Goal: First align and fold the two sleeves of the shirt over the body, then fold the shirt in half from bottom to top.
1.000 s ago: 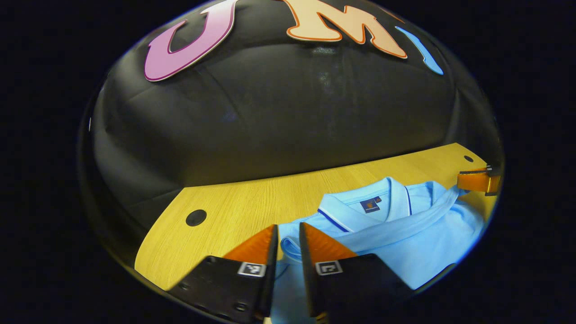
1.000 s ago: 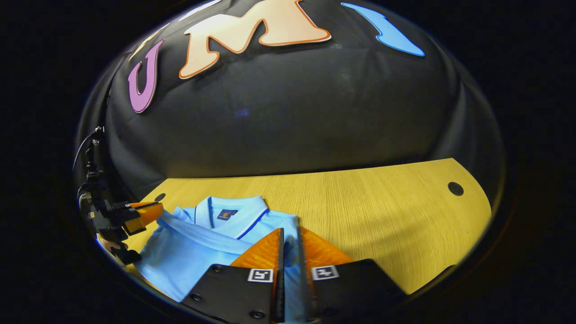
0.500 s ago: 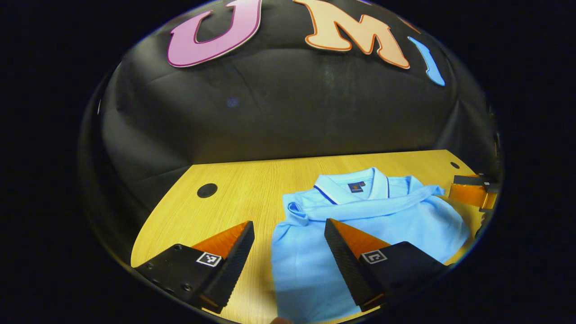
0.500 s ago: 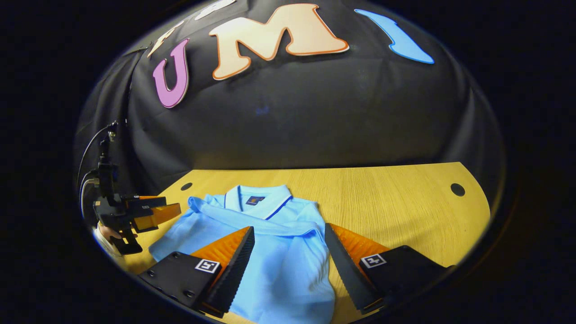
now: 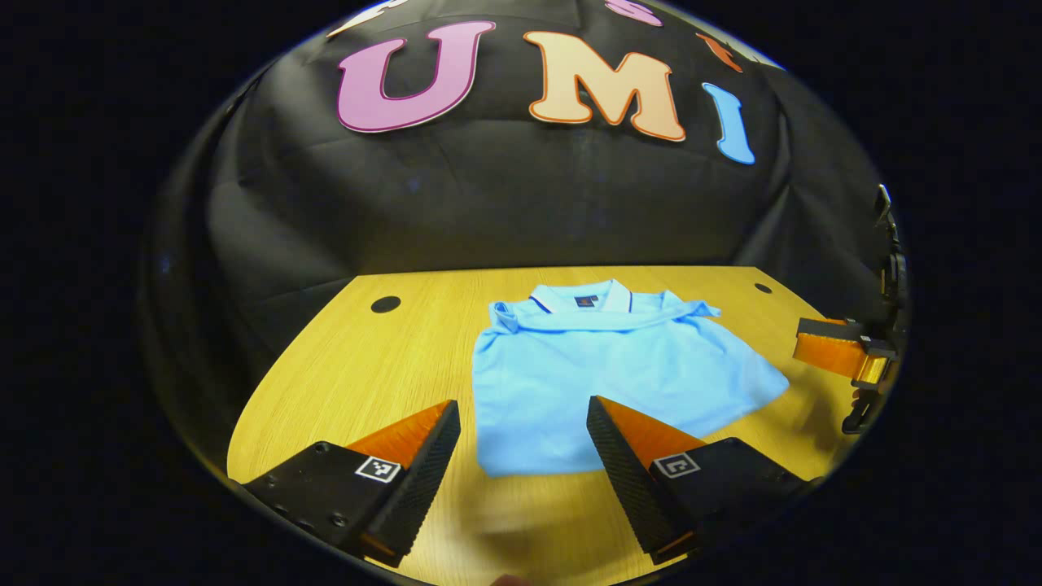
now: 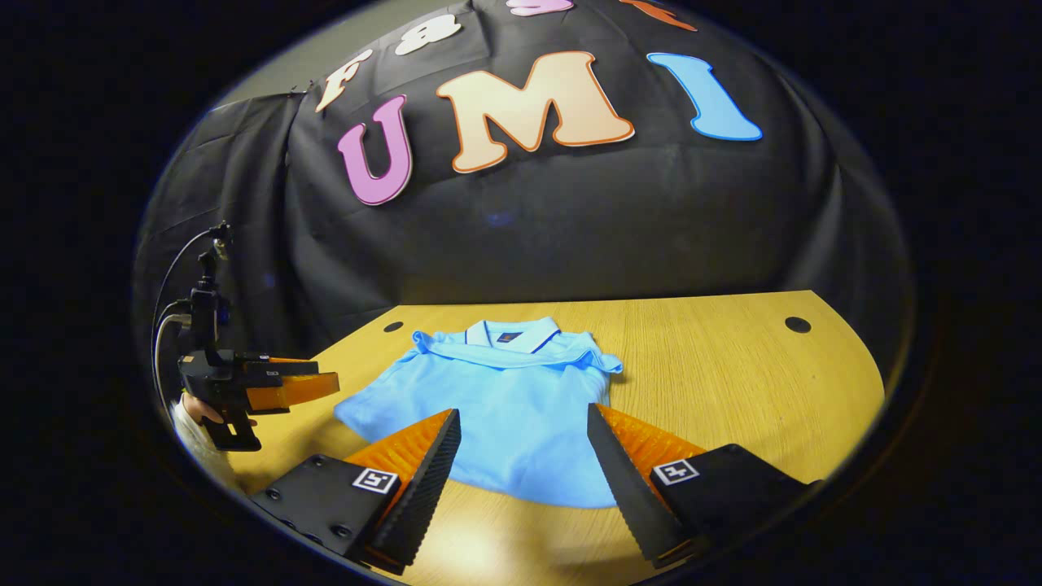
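Two tools hang above a wooden desk (image 5: 342,366) with their jaws spread wide and nothing between them. In the left gripper view, going from the left, a dark round hole (image 5: 385,304) sits in the desk near its far edge, then the left tool (image 5: 521,427) shows at the bottom, each finger carrying a small square black-and-white marker. Just beyond its fingertips lies the light blue polo shirt (image 5: 602,366), flat on the desk, its sleeves folded in across the chest just under the collar. The collar (image 5: 582,299) points away toward the booth's cloth wall and the hem lies nearest the tool, so the long axis runs from near to far. A small dark label (image 5: 584,300) sits inside the neck; any writing on it is too small to read. Farther right, past a second hole (image 5: 763,288), the right tool (image 5: 842,358) shows side-on at the desk's edge, clear of the shirt. In the right gripper view, the left tool (image 6: 313,384) shows at the far left, held by a hand (image 6: 195,411), pointing toward the shirt (image 6: 505,407) and apart from it. The right tool (image 6: 521,435) hovers over the hem, fingers either side of it, not touching.
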`<state>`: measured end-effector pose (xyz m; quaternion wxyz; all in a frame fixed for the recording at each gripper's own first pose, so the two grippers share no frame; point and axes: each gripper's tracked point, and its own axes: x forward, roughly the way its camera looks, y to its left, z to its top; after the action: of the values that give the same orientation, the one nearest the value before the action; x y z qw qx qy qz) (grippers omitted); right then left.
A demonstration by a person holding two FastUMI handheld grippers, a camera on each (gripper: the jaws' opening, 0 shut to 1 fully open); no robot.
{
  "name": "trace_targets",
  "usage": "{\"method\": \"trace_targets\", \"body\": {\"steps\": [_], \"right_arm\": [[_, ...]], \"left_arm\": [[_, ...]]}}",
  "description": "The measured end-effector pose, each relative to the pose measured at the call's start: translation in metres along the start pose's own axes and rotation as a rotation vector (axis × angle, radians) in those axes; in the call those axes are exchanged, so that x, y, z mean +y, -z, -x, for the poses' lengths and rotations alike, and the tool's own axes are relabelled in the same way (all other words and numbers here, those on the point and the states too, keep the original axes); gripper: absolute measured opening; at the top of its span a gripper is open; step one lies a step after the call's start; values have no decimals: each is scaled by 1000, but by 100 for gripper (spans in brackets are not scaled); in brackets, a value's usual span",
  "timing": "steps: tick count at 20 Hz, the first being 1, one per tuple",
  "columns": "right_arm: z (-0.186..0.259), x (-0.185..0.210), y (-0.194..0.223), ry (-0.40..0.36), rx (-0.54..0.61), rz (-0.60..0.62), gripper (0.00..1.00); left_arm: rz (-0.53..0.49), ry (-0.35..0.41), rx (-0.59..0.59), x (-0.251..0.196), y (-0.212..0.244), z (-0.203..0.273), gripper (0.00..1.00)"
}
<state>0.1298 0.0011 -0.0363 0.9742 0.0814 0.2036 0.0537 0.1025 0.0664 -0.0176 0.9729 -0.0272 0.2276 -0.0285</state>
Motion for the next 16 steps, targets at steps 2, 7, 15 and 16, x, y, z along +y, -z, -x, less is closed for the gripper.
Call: {"method": "trace_targets", "body": {"steps": [2,7,15,16], "right_arm": [[23,9,5,-18,-35,11,98],[67,29,17,-50,-102,65,97],[94,46,39,-90,-124,104,98],[96,47,40,-90,-125,106,98]], "left_arm": [[-11,31,-1,-14,11,21,96],[-25,84,-47,-49,27,61,96],[-35,118,-84,-82,40,81,96],[-40,120,-85,-84,40,83,96]]}}
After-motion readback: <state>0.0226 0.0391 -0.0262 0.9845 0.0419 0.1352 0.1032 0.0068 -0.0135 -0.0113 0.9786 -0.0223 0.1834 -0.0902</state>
